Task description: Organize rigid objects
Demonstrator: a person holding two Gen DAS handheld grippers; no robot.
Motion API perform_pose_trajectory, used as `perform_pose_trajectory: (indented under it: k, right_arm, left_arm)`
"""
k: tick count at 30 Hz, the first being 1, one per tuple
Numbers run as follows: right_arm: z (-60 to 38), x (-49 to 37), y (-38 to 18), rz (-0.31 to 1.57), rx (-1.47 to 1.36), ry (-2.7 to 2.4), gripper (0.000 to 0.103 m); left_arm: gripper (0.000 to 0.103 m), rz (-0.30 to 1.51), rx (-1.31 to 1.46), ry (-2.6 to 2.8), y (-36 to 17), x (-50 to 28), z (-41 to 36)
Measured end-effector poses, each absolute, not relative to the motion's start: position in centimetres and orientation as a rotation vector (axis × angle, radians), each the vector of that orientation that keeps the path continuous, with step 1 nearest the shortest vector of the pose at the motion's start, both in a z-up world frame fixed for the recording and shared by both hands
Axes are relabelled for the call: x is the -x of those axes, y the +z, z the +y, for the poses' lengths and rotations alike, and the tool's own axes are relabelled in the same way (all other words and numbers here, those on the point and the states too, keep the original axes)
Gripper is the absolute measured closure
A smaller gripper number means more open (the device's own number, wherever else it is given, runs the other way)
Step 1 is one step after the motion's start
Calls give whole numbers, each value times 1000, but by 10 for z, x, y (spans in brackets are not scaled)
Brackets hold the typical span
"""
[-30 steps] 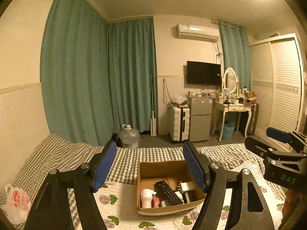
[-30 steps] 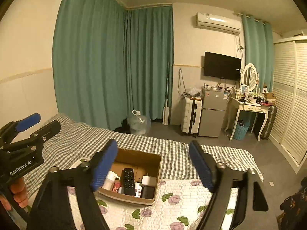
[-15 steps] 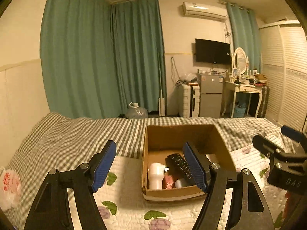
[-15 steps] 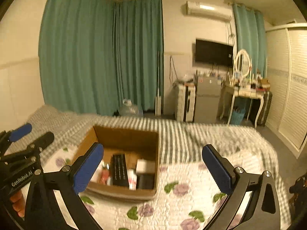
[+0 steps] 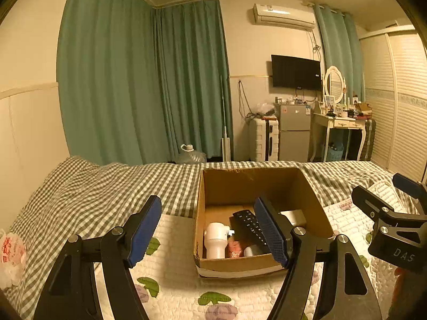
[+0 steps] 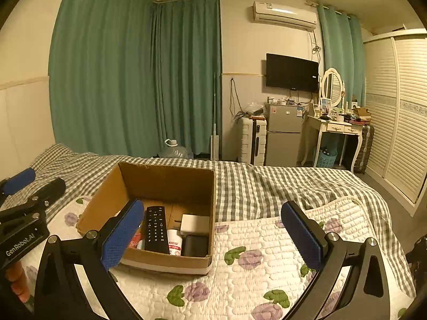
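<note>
An open cardboard box sits on the floral quilt. It holds a black remote, a white bottle, a red-labelled can, a white adapter and a black case. My left gripper is open and empty, held above the box's near left edge. My right gripper is open wide and empty, above the box's near right corner. Each gripper shows at the edge of the other's view.
The quilt lies over a checked bedsheet. A plastic bag lies at the bed's left. Beyond the bed stand a water jug, a suitcase, a small fridge and a dressing table.
Both grippers have moved closer to the box, which looks larger. The right gripper opened wider about half a second ago. Nothing was picked up.
</note>
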State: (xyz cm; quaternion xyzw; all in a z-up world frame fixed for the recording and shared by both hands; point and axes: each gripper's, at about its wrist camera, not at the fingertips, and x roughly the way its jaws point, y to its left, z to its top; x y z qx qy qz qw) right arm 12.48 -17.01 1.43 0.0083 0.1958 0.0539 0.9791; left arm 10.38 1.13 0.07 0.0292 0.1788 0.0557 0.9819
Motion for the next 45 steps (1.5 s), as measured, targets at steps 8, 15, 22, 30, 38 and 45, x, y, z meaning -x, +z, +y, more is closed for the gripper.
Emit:
perform_pose_trajectory:
  k: [8,15,22,30,38,45]
  right_arm:
    - [-171,-126,11,405,-17,98,0]
    - [-173,-126,11,406,-17,97,0]
    - [-175,-126,9,411,-30,86,0]
    - [-174,-126,8,414,-25,81,0]
    - [-175,-126,4,425,-18,77,0]
    - [-174,-126,4,427,-17,77,0]
  left_arm:
    - [28,378,-58,119,-2,-106,13]
    - [28,395,-70,107,-5,-107,12]
    - [28,415,-58,104,-6,-110,14]
    - [28,411,-65,108,-7,-110,14]
    - [28,411,-65,108,-7,-109,13]
    - [28,414,-72,104,-9,-110,15]
